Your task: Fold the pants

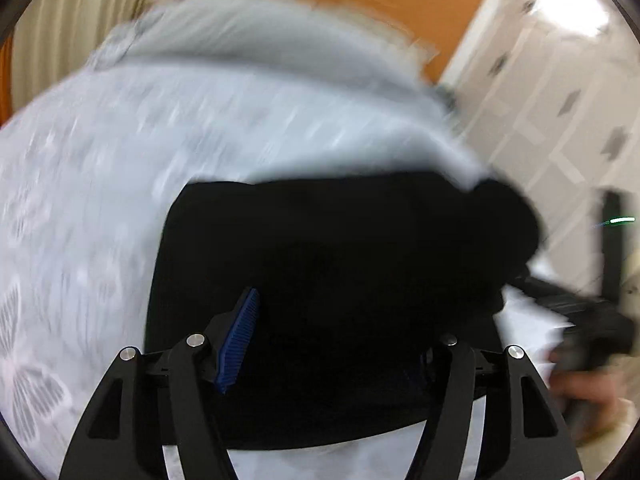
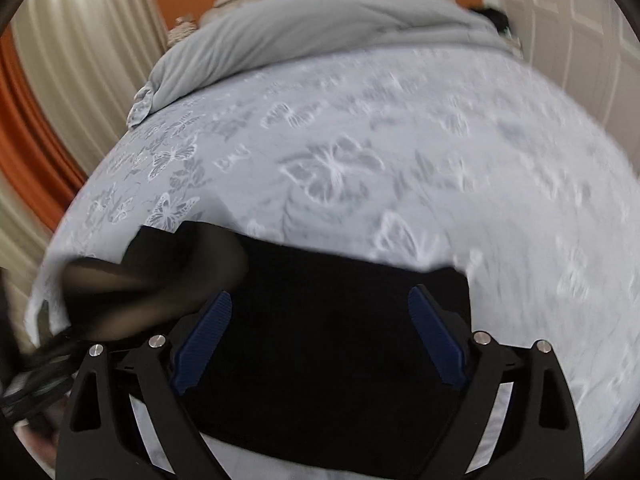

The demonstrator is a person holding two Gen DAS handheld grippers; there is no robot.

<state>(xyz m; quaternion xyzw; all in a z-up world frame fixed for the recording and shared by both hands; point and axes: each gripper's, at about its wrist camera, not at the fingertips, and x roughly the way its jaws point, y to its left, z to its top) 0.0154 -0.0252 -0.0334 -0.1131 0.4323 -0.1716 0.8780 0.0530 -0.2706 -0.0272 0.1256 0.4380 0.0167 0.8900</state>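
Black pants [image 1: 340,240] lie in a folded stack on the pale butterfly-print bed sheet [image 1: 100,200]. My left gripper [image 1: 336,320] hovers over their near part with its jaws apart; one blue pad [image 1: 238,340] shows, the other is lost against the dark cloth. In the right wrist view the same pants [image 2: 328,360] fill the lower middle. My right gripper [image 2: 320,294] stands wide open above them, both blue pads [image 2: 436,336] clear of the fabric. Neither gripper pinches any cloth.
A grey blanket [image 2: 320,28] is bunched at the far end of the bed, by an orange wall and cream curtains [image 2: 80,60]. White panelled doors [image 1: 560,100] stand to the right. The other gripper and a hand [image 1: 588,392] show blurred at the right edge.
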